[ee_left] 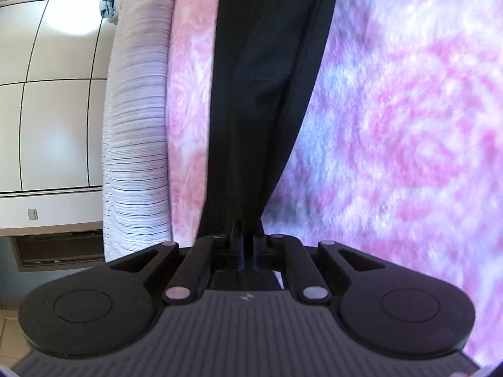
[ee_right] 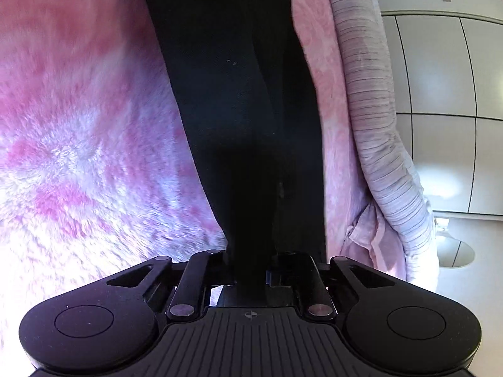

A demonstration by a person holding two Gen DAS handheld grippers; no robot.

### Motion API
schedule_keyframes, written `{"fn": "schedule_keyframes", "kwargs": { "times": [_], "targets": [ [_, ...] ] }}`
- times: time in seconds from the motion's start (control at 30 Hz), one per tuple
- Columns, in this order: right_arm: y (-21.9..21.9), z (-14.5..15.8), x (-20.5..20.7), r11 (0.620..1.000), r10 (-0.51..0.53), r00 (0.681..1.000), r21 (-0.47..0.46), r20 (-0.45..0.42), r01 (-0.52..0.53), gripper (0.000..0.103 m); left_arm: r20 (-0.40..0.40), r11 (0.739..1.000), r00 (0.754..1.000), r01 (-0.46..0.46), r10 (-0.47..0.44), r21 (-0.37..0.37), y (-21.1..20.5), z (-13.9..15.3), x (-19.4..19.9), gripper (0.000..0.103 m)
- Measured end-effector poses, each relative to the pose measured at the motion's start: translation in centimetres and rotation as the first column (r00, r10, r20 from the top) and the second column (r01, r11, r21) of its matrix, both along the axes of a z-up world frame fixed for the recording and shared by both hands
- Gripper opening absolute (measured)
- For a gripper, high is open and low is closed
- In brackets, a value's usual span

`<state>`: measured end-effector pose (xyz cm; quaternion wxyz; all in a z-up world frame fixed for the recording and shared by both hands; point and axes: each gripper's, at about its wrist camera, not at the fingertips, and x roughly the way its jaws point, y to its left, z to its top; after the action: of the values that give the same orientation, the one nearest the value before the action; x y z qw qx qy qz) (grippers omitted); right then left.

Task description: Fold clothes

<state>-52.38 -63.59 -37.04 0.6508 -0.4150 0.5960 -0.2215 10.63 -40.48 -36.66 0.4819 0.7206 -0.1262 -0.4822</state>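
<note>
Your left tongs (ee_left: 248,235) are drawn together and clamped on the near edge of the black garment (ee_left: 267,78), the cloth passing straight out from between the fingers. Your right tongs (ee_right: 251,264) are likewise closed on the same black garment (ee_right: 239,94), which bunches darkly at the pinch. Judged from this, you hold one edge at two points so the fabric can be lifted and carried over as a fold without sagging in the middle. Beyond each grip the garment runs away in a long dark band over the pink fleece blanket (ee_left: 393,125) that covers the bed, near the bed's side edge. Just past that edge lies a striped grey sheet (ee_left: 138,144), bundled along the bedside. Farthest off stand white cupboard doors (ee_left: 53,94).
</note>
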Motion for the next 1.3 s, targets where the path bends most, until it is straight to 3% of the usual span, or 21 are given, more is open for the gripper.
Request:
{"fn": "schedule_keyframes", "kwargs": {
  "times": [0.2, 0.53, 0.73, 0.87, 0.93, 0.97, 1.03, 1.13, 1.23, 1.3],
  "targets": [
    [2.6, 4.1, -1.7, 1.0, 0.013, 0.999, 0.024, -0.031, -0.013, 0.011, -0.05, 0.999, 0.999, -0.014, 0.013, -0.033, 4.2, 3.9, -2.3, 0.005],
    [14.8, 8.1, -9.0, 0.99, 0.036, 0.994, 0.139, -0.106, -0.021, 0.011, -0.121, 0.996, 0.989, -0.083, 0.088, 0.042, 16.7, 8.4, -8.6, 0.005],
    [20.3, 6.7, -11.6, 0.978, 0.025, 0.991, 0.208, -0.129, 0.002, 0.011, -0.142, 0.984, 0.98, -0.125, 0.142, 0.126, 23.7, 7.6, -12.7, 0.005],
    [21.4, 4.3, -12.0, 0.975, 0.025, 0.99, 0.223, -0.138, 0.007, 0.011, -0.149, 0.974, 0.972, -0.158, 0.182, 0.161, 25.4, 5.2, -14.3, 0.006],
    [21.6, 3.3, -11.9, 0.974, 0.017, 0.989, 0.225, -0.144, 0.016, 0.013, -0.148, 0.967, 0.969, -0.169, 0.198, 0.19, 25.8, 4.0, -14.1, 0.011],
    [21.6, 2.9, -11.8, 0.975, 0.006, 0.989, 0.222, -0.15, 0.027, 0.014, -0.147, 0.963, 0.968, -0.173, 0.205, 0.205, 26.1, 3.4, -13.9, 0.014],
    [21.5, 2.3, -11.4, 0.977, -0.043, 0.985, 0.197, -0.169, 0.077, 0.029, -0.158, 0.959, 0.965, -0.172, 0.21, 0.225, 26.9, 2.6, -13.0, 0.02],
    [23.0, 2.7, -10.4, 0.966, -0.199, 0.965, 0.133, -0.17, 0.223, 0.034, -0.184, 0.968, 0.968, -0.13, 0.171, 0.213, 29.4, 2.5, -11.3, 0.027],
    [26.4, 4.4, -8.4, 0.927, -0.36, 0.927, 0.075, -0.108, 0.369, 0.035, -0.226, 0.978, 0.963, -0.11, 0.15, 0.179, 32.0, 3.4, -8.8, 0.034],
    [29.5, 6.1, -5.6, 0.908, -0.413, 0.911, 0.074, -0.016, 0.413, 0.036, -0.258, 0.982, 0.955, -0.111, 0.148, 0.152, 33.8, 4.0, -6.8, 0.034]
  ]
}}
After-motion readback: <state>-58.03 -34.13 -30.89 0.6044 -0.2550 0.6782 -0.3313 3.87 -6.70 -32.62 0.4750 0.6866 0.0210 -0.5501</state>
